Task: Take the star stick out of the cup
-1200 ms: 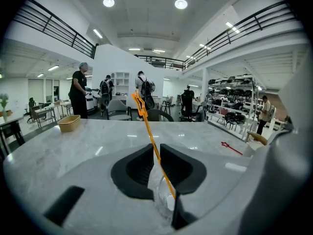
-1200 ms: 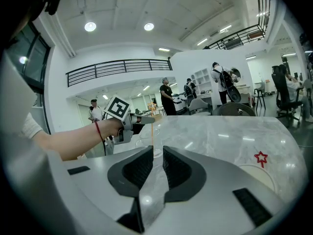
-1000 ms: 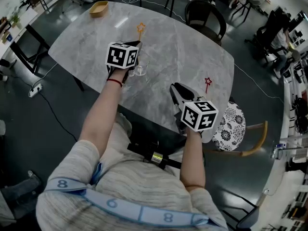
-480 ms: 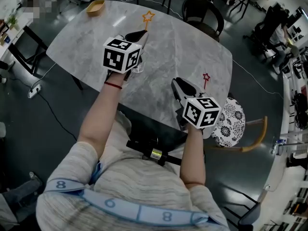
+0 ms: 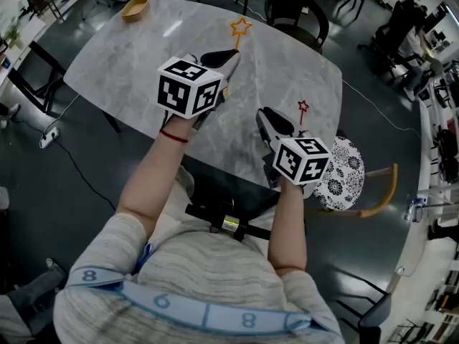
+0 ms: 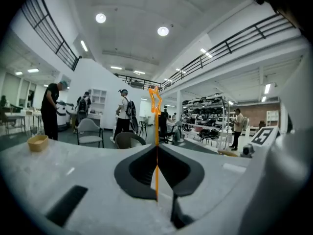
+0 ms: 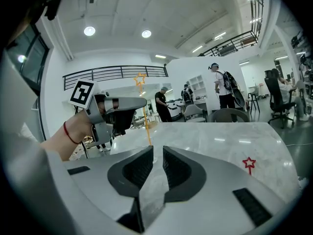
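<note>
My left gripper (image 5: 233,52) is shut on the thin orange star stick (image 5: 240,27) and holds it upright above the marble table (image 5: 129,56). In the left gripper view the stick (image 6: 156,131) runs straight up through the closed jaws (image 6: 157,146), with the star above the tips. The right gripper view shows the left gripper (image 7: 139,103) raised, and the stick (image 7: 145,126) hanging below it. My right gripper (image 5: 264,115) rests low at the near table edge. Its jaws (image 7: 157,151) stand slightly apart with nothing between them. The cup is hidden from every view.
A red star stick (image 5: 303,108) lies flat on the table to the right (image 7: 249,163). A wooden bowl (image 5: 135,7) sits at the far left corner. A black chair (image 5: 297,13) stands beyond the table, and a patterned-cushion chair (image 5: 343,181) at my right. People stand in the background.
The left gripper has lifted and moved farther out with the orange stick in it. The glass cup seen beside it earlier is now out of sight. The right gripper has hardly moved.
</note>
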`<control>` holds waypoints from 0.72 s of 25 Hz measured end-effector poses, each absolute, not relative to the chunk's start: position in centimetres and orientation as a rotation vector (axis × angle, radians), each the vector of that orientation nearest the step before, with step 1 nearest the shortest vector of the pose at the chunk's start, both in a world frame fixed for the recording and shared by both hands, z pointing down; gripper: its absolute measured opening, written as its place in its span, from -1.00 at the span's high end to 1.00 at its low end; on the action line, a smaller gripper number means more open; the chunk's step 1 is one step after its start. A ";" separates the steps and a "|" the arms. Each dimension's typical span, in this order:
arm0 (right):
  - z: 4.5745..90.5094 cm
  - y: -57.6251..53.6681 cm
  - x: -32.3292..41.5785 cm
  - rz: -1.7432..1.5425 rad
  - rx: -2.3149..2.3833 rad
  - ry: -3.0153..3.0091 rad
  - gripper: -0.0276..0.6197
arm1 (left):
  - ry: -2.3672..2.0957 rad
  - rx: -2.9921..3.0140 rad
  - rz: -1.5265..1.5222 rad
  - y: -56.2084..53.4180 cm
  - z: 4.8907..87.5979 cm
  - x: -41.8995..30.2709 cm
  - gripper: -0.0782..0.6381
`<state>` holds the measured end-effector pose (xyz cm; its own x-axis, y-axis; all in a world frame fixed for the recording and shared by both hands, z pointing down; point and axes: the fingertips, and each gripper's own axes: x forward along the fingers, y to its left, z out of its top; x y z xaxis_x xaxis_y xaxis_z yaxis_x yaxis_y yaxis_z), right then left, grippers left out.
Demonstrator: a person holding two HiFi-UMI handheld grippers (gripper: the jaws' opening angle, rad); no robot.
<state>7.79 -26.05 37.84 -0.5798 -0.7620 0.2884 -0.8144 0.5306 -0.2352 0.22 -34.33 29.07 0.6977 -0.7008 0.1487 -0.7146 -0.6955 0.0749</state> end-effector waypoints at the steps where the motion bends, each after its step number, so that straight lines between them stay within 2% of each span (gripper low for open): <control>1: 38.0 -26.0 8.0 0.525 1.360 -2.609 0.78 | -1.125 2.753 0.168 -34.0 29.7 0.7 0.73; 18: 39.6 -26.4 9.0 0.583 1.376 -2.548 0.78 | -0.810 2.475 0.416 -30.8 42.4 6.6 0.73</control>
<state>9.03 -26.36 39.57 -0.5524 -0.7598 0.3428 -0.8333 0.4927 -0.2508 6.58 -30.85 42.42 0.7764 -0.4641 0.4264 -0.6168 -0.6985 0.3628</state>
